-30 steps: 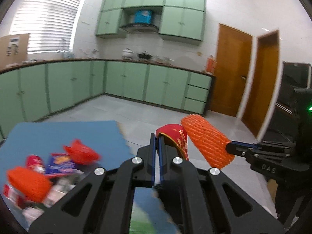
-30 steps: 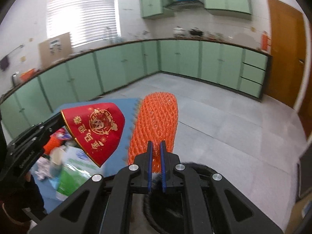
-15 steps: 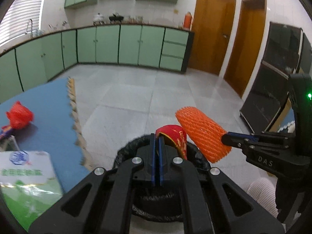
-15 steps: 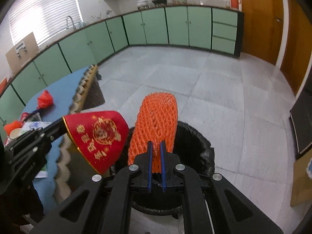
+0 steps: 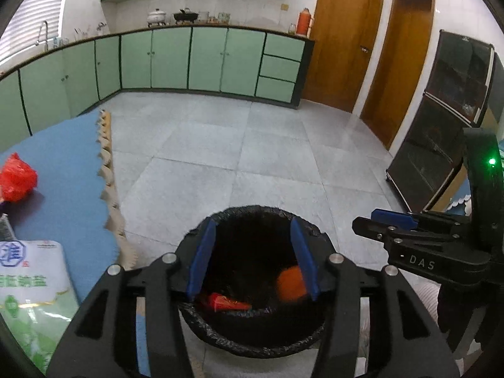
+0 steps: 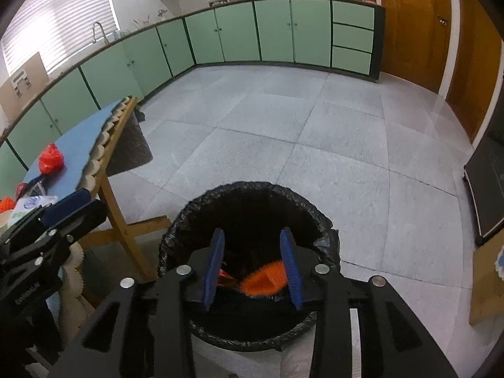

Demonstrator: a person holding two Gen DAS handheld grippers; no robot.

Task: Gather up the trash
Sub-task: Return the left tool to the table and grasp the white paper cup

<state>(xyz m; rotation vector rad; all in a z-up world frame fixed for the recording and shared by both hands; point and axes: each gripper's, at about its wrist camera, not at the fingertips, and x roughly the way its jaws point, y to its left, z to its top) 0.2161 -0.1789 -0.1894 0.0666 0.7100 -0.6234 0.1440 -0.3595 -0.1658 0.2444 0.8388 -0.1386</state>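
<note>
A round bin lined with a black bag (image 5: 252, 209) (image 6: 252, 186) stands on the floor right below both grippers. Inside it lie an orange foam net (image 5: 291, 283) (image 6: 264, 278) and a red printed packet (image 5: 226, 303). My left gripper (image 5: 253, 261) hangs over the bin mouth, its jaws opening, with nothing pressed between the blue pads. My right gripper (image 6: 252, 261) is beside it over the same bin, jaws opening too and holding nothing. Each gripper shows in the other's view: the right one (image 5: 370, 225), the left one (image 6: 75, 208).
A table with a blue cover (image 5: 63, 173) (image 6: 82, 145) stands left of the bin. On it are a red bag (image 5: 17, 178) (image 6: 50, 159) and a green-and-white packet (image 5: 28, 289). A dark glass cabinet (image 5: 441, 145) and a cardboard piece (image 6: 485, 283) stand to the right.
Both grippers came down over the bin and opened. The orange net and the red packet left the pads and now lie inside the black bag.
</note>
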